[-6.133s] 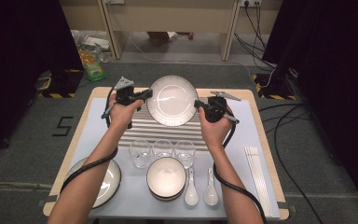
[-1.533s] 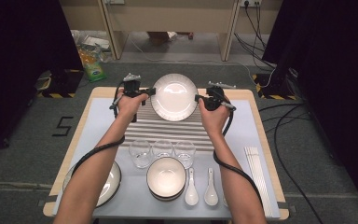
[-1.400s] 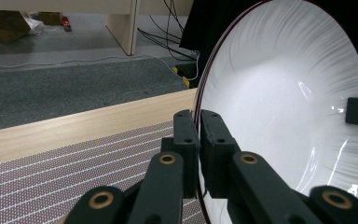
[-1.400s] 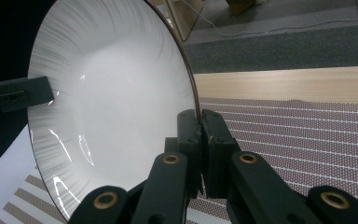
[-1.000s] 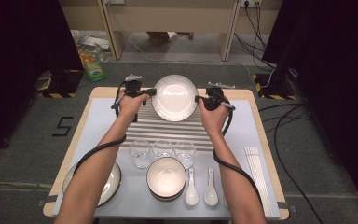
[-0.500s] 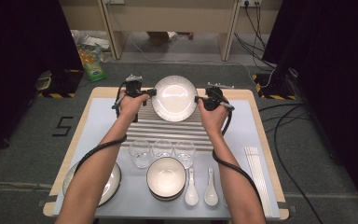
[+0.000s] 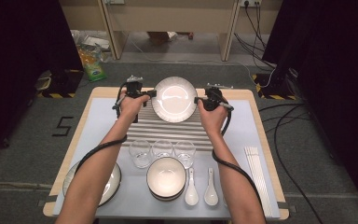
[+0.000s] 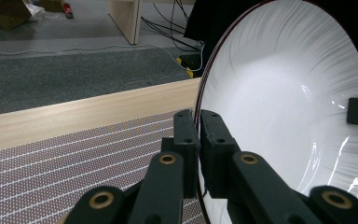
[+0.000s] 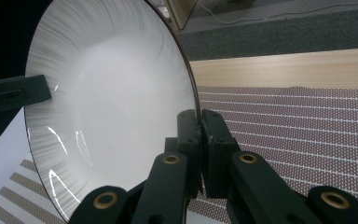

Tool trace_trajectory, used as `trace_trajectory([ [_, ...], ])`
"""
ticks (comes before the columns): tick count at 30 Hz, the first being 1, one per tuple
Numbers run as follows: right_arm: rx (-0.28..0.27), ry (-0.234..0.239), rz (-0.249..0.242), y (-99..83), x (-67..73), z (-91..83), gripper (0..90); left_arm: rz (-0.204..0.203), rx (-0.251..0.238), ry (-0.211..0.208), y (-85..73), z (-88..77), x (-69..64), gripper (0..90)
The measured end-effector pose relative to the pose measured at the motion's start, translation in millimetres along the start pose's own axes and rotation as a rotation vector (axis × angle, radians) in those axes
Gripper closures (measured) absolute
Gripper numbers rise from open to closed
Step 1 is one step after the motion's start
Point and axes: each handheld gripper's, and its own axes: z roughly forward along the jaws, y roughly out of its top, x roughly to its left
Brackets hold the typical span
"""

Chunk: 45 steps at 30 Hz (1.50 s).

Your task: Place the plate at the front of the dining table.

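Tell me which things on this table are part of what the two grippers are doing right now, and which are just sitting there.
In use:
round white ribbed plate
left gripper, shut on its rim
right gripper, shut on the opposite rim

Lying about:
three clear glasses
stacked bowls
two white ceramic spoons
white chopsticks
second plate
striped placemat

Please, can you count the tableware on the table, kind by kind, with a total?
Plates: 2, the held plate and the near-left plate
Glasses: 3
Stack of bowls: 1
Spoons: 2
Bundle of chopsticks: 1
Total: 9
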Motion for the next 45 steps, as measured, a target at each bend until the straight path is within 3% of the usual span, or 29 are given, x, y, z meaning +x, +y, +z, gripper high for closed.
trace_trajectory([
  [45,0.045,-0.018,-0.002,-6.4,-6.4,11.5,87.2,-0.019,0.044,0.006,-10.9,10.9,4.3,85.5],
])
